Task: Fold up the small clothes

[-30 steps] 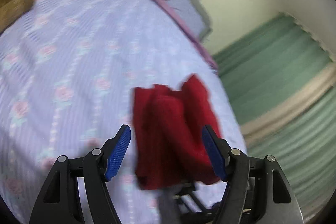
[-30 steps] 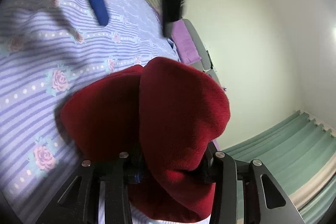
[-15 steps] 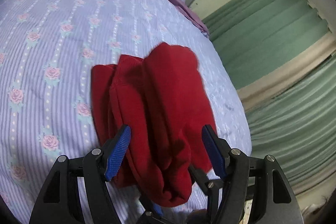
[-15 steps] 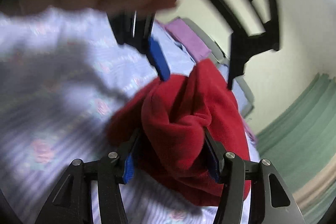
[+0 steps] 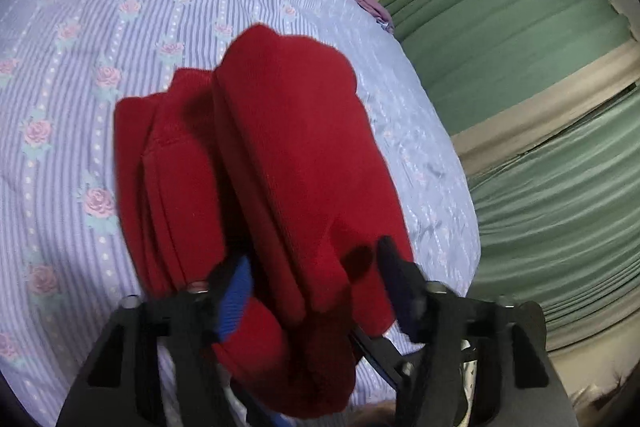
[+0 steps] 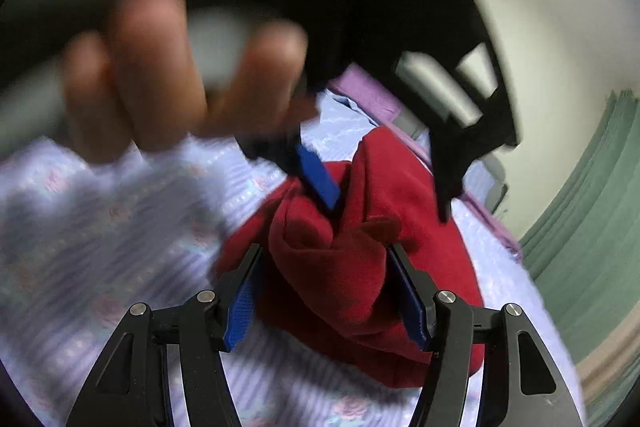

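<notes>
While the left wrist view looked down on the red garment [image 5: 276, 155] bunched in thick, soft folds on the bed [image 5: 80, 39], only the right wrist view showed the person's hand [image 6: 160, 67], blurred, wrapped round the grey handle above. The left gripper [image 5: 316, 287] had its jaws set at a middling width on either side of the near fold; whether the blue ribbed pads pressed the cloth could not be told. The right gripper [image 6: 328, 303] held its jaws against both flanks of a gathered lump of the same fleecy fabric [image 6: 344, 267], pinching it between them. Beyond its jaws, one blue pad of the left gripper [image 6: 318, 183] dipped into the far folds. The striped lilac sheet carried printed roses; pleated green curtains [image 5: 540, 107] hung to the right of the left jaws.
</notes>
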{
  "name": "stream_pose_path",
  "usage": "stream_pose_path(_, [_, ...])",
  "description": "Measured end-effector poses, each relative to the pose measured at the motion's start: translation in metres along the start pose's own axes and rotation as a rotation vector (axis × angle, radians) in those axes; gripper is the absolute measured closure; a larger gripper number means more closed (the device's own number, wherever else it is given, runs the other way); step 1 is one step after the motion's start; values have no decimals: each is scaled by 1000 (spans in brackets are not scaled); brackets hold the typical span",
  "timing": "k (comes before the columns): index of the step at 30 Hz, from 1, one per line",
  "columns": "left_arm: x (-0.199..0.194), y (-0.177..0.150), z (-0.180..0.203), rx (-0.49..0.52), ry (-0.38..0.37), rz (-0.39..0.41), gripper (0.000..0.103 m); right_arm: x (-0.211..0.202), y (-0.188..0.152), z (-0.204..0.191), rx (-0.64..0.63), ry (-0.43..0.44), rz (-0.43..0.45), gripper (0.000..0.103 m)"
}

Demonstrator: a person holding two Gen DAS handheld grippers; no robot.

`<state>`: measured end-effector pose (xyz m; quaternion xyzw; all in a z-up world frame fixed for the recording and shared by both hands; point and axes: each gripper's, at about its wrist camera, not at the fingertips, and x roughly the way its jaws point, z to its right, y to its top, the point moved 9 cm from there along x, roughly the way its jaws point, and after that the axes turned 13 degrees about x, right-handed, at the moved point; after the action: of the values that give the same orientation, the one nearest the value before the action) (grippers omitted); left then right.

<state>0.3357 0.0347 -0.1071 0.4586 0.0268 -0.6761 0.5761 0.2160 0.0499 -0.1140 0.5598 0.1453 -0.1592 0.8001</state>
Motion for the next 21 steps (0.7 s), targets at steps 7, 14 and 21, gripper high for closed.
stream_pose_path(7, [-7, -2, -5, -55, -27, 82, 87, -10, 4, 12, 84, 27, 17, 40])
stream_pose_path(14, [-29, -12, -22, -113, -81, 174, 88, -38, 13, 37, 265, 78, 45, 40])
stream_pose_path(21, [-9, -28, -42, -111, -49, 148, 88, -34, -1, 47, 292, 128, -1, 40])
